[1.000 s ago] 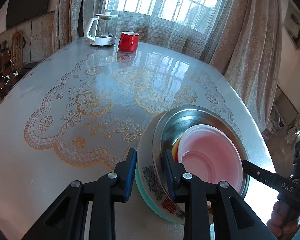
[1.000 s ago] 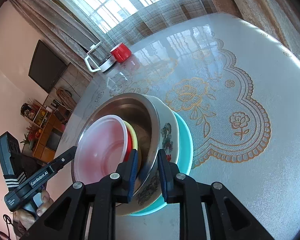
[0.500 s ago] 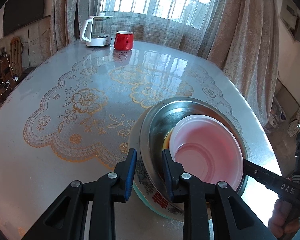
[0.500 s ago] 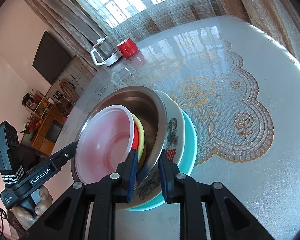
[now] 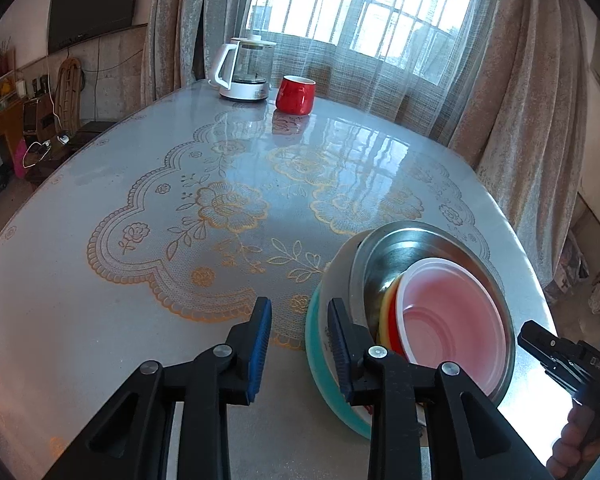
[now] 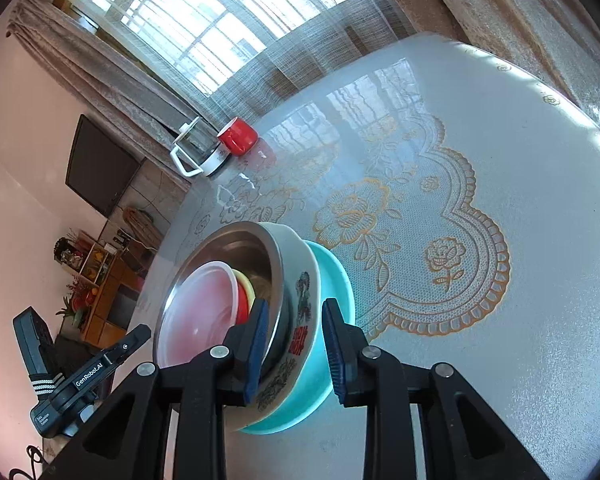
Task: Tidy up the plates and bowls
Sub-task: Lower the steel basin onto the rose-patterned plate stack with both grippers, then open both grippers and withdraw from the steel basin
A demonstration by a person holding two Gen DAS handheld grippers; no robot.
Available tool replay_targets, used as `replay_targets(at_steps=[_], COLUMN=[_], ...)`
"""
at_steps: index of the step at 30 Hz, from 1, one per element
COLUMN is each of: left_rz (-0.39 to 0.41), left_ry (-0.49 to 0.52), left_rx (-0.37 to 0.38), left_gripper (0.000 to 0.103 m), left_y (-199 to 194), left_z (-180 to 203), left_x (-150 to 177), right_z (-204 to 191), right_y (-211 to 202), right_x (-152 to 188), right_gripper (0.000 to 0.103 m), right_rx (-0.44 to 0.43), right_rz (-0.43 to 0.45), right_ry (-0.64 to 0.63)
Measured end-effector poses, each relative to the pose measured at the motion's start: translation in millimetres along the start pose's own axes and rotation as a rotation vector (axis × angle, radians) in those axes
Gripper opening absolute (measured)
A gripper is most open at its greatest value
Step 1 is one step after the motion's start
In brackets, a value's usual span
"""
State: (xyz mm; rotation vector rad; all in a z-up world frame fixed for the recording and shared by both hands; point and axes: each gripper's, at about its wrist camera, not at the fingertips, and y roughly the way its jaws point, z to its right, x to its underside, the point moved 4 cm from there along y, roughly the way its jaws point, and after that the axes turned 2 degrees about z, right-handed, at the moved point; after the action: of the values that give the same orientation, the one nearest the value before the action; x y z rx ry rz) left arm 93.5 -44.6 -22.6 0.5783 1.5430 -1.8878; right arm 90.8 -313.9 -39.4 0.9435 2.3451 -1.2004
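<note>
A nested stack stands on the table: a teal plate at the bottom, a white floral enamel bowl, a steel bowl, then yellow and red bowls and a pink plastic bowl on top. My left gripper is open and empty just left of the stack, its jaws clear of the rim. My right gripper is open, its jaws astride the rims of the steel and enamel bowls without pressing them. The stack also shows in the right wrist view, with the pink bowl inside.
A white-based glass kettle and a red mug stand at the far edge by the curtained window. The table carries a clear cover over a gold floral lace mat. Its right edge lies close behind the stack.
Both grippers have opened and let go of the stack's rims. The left gripper has drawn back to the left, off the stack. The stack now rests on the table.
</note>
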Motion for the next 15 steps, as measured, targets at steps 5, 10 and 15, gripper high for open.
replay_targets(at_steps=[5,10,15], left_rz=[-0.012,-0.027,-0.016], left_ry=[-0.005,0.022,0.059], left_rx=[-0.090,-0.114,-0.119], left_gripper=[0.030,0.030,0.030], left_y=[5.9,10.8,9.2], left_z=[-13.7,-10.9,-4.1], left_x=[8.3,19.6,25.2], right_z=[17.6,14.9,8.1], right_y=[7.6,20.4,25.9], right_x=[4.3,12.9,17.0], right_gripper=[0.028,0.028,0.028], right_rx=[0.034,0.028,0.011], right_rz=[-0.040,-0.091,-0.112], right_ry=[0.043,0.020,-0.013])
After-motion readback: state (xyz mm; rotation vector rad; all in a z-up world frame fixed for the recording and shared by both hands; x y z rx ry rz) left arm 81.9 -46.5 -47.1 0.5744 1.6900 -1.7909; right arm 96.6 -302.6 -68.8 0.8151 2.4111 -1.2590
